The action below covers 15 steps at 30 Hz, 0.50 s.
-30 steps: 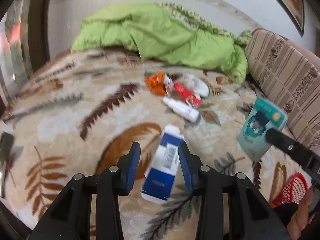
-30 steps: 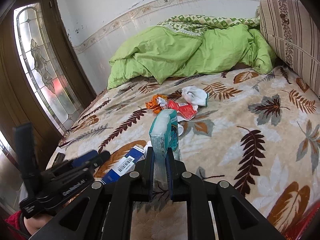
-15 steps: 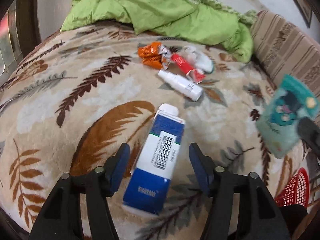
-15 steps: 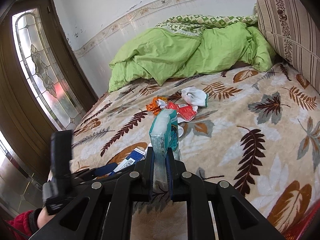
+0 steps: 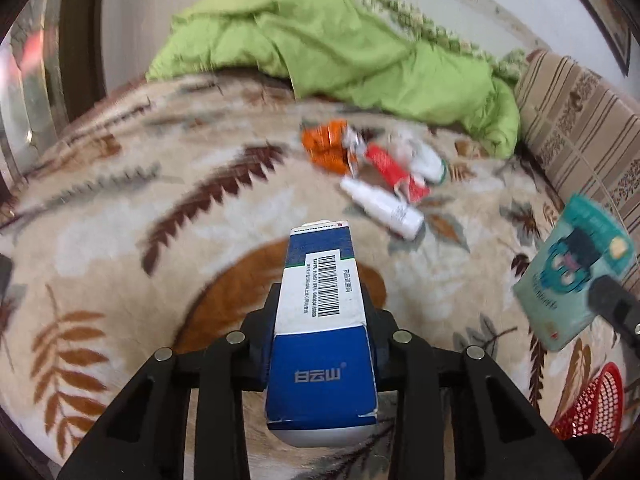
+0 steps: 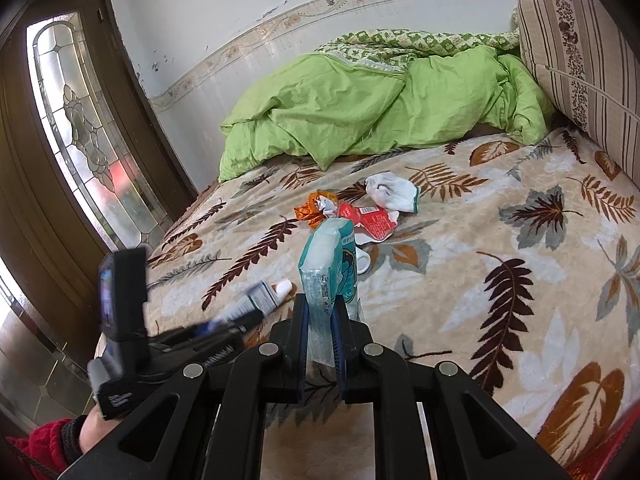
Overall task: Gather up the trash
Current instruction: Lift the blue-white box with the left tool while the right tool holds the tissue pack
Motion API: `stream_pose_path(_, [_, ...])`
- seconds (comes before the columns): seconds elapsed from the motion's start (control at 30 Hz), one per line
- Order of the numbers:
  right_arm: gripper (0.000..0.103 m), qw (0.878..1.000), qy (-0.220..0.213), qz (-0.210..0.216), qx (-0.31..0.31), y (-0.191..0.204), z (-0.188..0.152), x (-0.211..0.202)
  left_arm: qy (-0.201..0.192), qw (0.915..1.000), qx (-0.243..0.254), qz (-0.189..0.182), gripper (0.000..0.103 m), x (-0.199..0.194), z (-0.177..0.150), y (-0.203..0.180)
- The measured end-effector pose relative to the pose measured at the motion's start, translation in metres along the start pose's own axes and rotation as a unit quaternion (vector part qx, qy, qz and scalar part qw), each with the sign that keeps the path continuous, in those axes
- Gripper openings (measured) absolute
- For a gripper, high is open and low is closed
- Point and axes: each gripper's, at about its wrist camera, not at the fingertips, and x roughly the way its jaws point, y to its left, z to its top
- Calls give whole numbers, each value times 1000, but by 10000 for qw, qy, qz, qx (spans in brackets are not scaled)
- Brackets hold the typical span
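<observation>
I had the left tool (image 5: 322, 344) closing on the box (image 5: 322, 312), pads against both sides, box just over the bed (image 5: 120, 208). The right tool (image 6: 322, 336) was clamped on the packet (image 6: 330, 268). Judgement: confirm firm grip, lift straight, carry to the red basket (image 5: 592, 404), right of tool.

The blue-and-white carton (image 5: 324, 320) is made of smooth printed cardboard with a slight sheen; a barcode is printed on its matt white panel. The teal tissue packet (image 6: 330, 264) is wrapped in thin, glossy, crinkled plastic film. The left gripper (image 5: 322, 344) and right gripper (image 6: 320, 344) are built of matt black plastic, fitted with bright metal pins. The leaf-patterned blanket (image 6: 500, 288) is a soft, plush cloth. The green duvet (image 6: 360, 108) is a smooth, creased fabric. The orange wrapper (image 5: 326, 146) is shiny crumpled foil. The white bottle (image 5: 384, 208) is smooth plastic. The door (image 6: 76, 128) is dark wood set with textured glass.
</observation>
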Motion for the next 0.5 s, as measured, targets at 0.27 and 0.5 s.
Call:
stream_pose_path(0.27, [12,9999,77,-9,-99,8,-2,9,-175,9998,-35,-27,32,-6,3,4])
stream_pose_path(0.5, [12,9999,132,-21,-84,6,-4,15,-436,9988,163,132,32,-12,2,-3])
